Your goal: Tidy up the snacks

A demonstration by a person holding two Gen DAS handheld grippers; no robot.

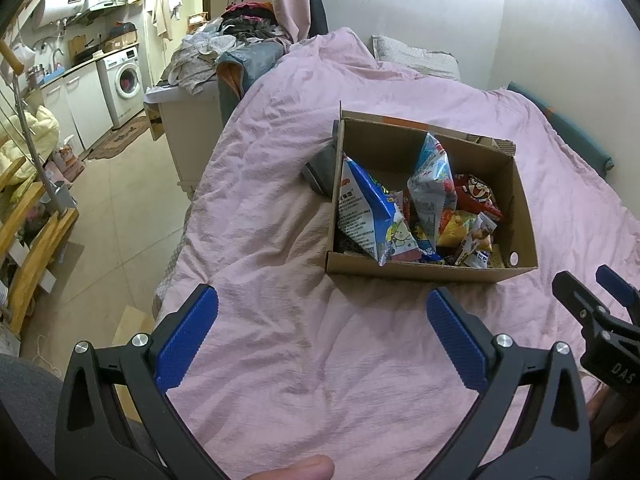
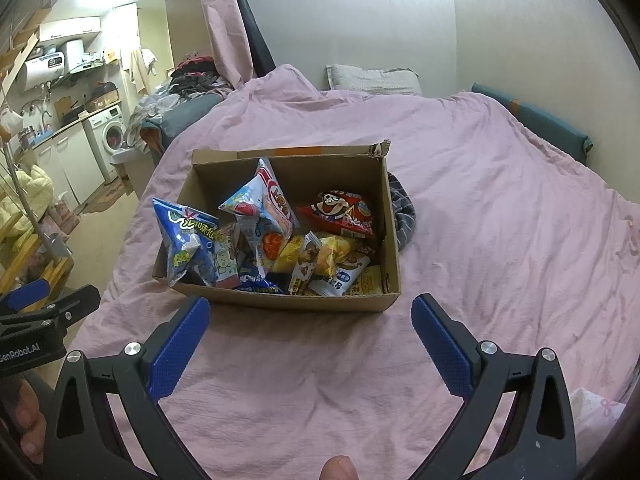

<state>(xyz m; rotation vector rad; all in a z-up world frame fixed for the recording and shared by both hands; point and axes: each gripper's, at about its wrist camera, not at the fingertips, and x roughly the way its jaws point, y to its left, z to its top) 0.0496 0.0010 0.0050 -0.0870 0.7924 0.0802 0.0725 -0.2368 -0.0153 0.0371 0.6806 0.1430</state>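
Note:
An open cardboard box (image 1: 420,272) (image 2: 280,302) stands on the pink bed cover, filled with several snack bags. A blue bag (image 1: 368,208) (image 2: 186,240) leans at its left, a light blue bag (image 1: 434,180) (image 2: 260,208) stands in the middle, a red bag (image 1: 476,196) (image 2: 340,210) lies at the back right, and small yellow packets (image 2: 332,260) lie in front. My left gripper (image 1: 322,300) is open and empty over the cover, short of the box's near left. My right gripper (image 2: 310,308) is open and empty just before the box's near wall.
The pink cover (image 1: 300,360) (image 2: 500,220) spans the bed. A grey striped cloth (image 2: 402,216) lies beside the box. A pillow (image 2: 372,78) is at the headboard wall. The bed's left edge drops to the floor (image 1: 120,208), with a cabinet piled with clothes (image 1: 208,64) and a washing machine (image 1: 124,78) beyond.

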